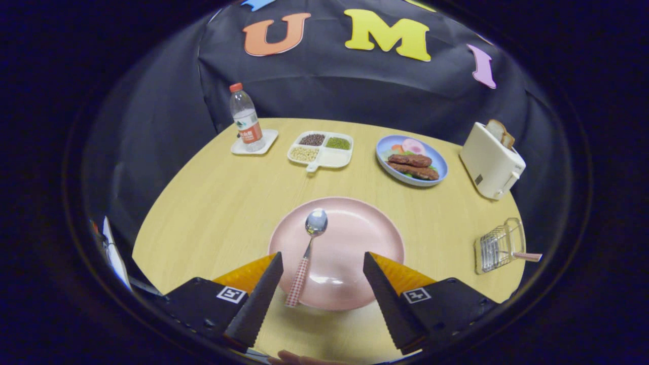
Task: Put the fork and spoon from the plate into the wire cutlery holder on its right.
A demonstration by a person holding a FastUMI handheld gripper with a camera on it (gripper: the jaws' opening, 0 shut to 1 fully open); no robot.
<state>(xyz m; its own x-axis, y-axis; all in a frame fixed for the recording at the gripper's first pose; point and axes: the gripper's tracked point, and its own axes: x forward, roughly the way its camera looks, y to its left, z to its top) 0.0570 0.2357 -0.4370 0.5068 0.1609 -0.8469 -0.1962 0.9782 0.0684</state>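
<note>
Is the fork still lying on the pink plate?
No: the pink plate holds just the spoon, lying between the open gripper's fingers, while a handle pokes out of the wire holder.

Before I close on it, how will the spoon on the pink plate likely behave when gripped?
The spoon looks rigid metal, so it should not flex. Its handle overhangs the pink plate rim between the open fingers of the hand-held gripper, so it may pivot or slide on the glossy surface if nudged. The bowl end probably outweighs the thin handle, so it could droop.

glossy pink plate (355, 233), shiny metal spoon (308, 248); matt wood-grain table (223, 203), wire cutlery holder (497, 247)
</note>
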